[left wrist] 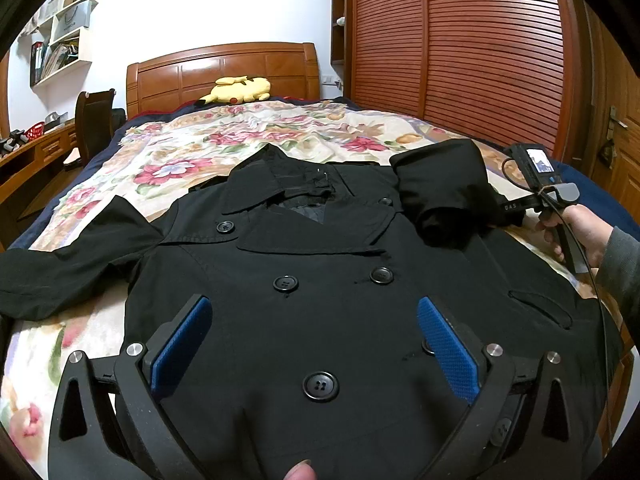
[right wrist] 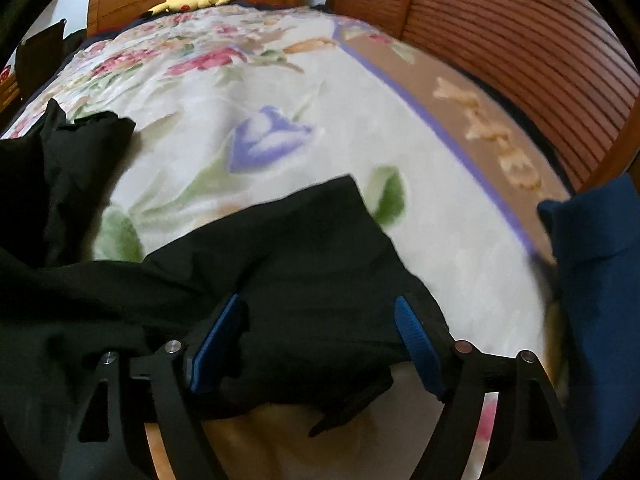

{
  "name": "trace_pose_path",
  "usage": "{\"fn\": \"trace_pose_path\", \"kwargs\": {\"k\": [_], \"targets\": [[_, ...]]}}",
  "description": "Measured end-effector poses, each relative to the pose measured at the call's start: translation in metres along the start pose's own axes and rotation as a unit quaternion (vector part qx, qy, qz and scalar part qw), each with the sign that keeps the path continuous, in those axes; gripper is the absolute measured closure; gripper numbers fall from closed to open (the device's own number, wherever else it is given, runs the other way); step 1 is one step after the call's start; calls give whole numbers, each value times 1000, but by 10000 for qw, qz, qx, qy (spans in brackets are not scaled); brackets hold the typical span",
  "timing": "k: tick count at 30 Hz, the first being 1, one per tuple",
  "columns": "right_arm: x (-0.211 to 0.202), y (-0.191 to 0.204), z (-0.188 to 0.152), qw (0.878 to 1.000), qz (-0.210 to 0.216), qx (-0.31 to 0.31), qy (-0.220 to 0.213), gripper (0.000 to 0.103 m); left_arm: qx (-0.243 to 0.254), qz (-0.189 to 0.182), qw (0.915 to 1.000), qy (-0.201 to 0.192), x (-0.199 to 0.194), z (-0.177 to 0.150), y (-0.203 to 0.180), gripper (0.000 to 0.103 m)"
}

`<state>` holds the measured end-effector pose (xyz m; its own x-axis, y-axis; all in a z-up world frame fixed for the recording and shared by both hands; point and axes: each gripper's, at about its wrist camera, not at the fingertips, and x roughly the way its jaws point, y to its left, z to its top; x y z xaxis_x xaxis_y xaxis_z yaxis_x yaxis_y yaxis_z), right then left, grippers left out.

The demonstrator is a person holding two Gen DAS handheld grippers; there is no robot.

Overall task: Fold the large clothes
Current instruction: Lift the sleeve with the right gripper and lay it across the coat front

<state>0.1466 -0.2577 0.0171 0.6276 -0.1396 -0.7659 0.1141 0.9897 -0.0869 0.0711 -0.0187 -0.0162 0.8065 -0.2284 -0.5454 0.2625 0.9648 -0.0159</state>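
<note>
A black double-breasted coat (left wrist: 320,280) lies face up on the bed, collar toward the headboard. Its left sleeve (left wrist: 72,264) lies spread out to the side. Its right sleeve (left wrist: 444,196) is lifted and bunched over the shoulder. My left gripper (left wrist: 314,322) hovers open over the coat's chest, with nothing between its blue pads. My right gripper (right wrist: 318,340) shows in the left wrist view (left wrist: 510,210) at the coat's right edge. In the right wrist view its jaws stand wide apart, with the black sleeve cloth (right wrist: 304,264) lying between the blue pads.
A floral blanket (left wrist: 248,136) covers the bed. A yellow plush toy (left wrist: 240,90) lies by the wooden headboard (left wrist: 224,68). A slatted wardrobe (left wrist: 460,48) stands on the right, a desk and chair (left wrist: 94,120) on the left. A blue cloth (right wrist: 596,280) shows at the right.
</note>
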Motion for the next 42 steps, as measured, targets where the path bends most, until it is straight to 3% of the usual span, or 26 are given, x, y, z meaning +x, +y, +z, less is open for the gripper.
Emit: {"fn": "trace_pose_path", "kwargs": {"k": [5, 8, 10, 12, 15, 20, 24, 32, 35, 39, 42], "targets": [[5, -8, -3, 9997, 179, 105, 99, 23, -10, -4, 10000, -10, 0, 0, 2, 0], [7, -2, -2, 9995, 278, -110, 53, 42, -24, -15, 10000, -22, -3, -2, 6, 0], [2, 4, -2, 9986, 421, -308, 7, 72, -17, -6, 10000, -26, -5, -2, 9, 0], [-10, 11, -3, 9975, 436, -556, -96, 80, -19, 25, 10000, -36, -7, -3, 13, 0], [-33, 22, 5, 9948, 628, -649, -464, 81, -72, 65, 9999, -72, -13, -5, 22, 0], [-91, 60, 24, 9830, 1038, -810, -1276, 81, -156, 202, 9996, -103, -20, -9, 40, 0], [-139, 112, 32, 9650, 1492, -1199, -1793, 81, -277, 316, 9991, -110, -25, -13, 57, 0], [-194, 206, 19, 9241, 2415, -1952, -2226, 80, -509, 378, 9979, -161, -32, -15, 79, 0], [-202, 228, 11, 9135, 2638, -2165, -2214, 65, -491, 375, 9980, -164, -31, -15, 79, 0], [-211, 225, 6, 8941, 3069, -2364, -2247, 32, -467, 368, 9981, -163, -32, -15, 78, 0], [-215, 213, 5, 8926, 3079, -2348, -2308, 28, -464, 366, 9981, -161, -33, -15, 79, 0]]}}
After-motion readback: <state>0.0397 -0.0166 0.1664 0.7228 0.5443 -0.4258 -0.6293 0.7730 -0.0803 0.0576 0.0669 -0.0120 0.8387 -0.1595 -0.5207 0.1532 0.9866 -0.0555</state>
